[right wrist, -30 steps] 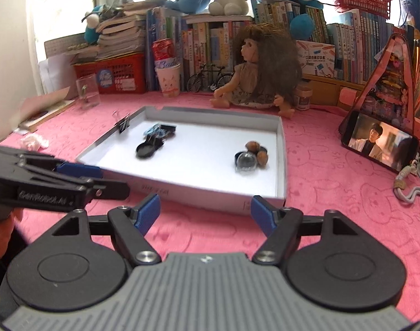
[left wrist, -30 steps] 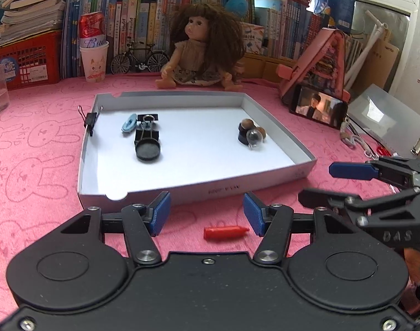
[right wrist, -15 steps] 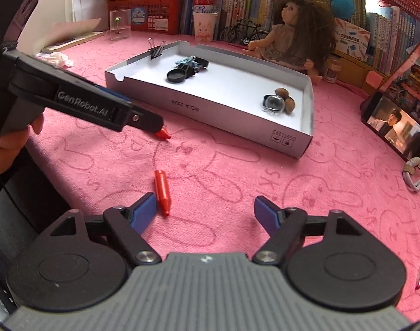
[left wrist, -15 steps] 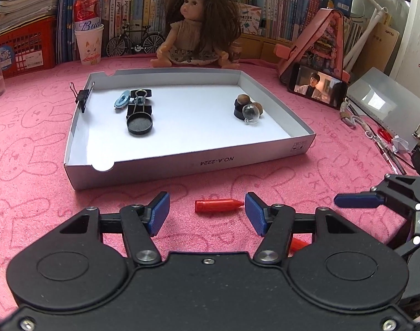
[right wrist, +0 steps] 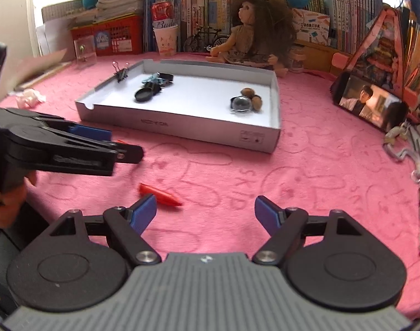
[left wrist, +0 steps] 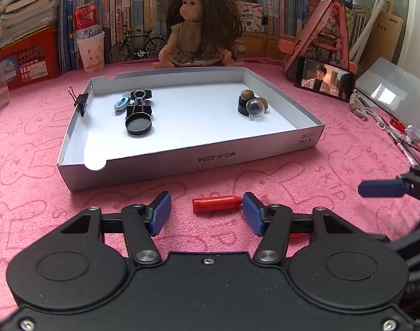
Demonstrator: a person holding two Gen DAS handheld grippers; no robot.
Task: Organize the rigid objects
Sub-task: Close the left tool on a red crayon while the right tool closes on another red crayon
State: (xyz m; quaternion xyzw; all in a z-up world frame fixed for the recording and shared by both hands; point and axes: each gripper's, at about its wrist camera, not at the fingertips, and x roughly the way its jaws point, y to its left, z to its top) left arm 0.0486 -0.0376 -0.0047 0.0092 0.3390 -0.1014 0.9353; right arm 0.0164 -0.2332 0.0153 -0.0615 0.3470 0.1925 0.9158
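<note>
My left gripper (left wrist: 206, 211), jaws apart and just closing, brackets a short red crayon (left wrist: 216, 203) lying on the pink table (left wrist: 334, 165) before the white box lid (left wrist: 165, 162). My right gripper (right wrist: 205, 211) stands wide open beside a second red crayon (right wrist: 158, 194).

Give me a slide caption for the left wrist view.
Left gripper jaws closing around a red crayon before the white tray.

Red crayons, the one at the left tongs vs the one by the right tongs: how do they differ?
The red crayon at the left tongs lies between the pads, crosswise to them, its tip at one pad. The red crayon by the right tongs lies outside the gap, beside one pad, at a slant. Both rest on the pink cloth, outside the white tray.
</note>
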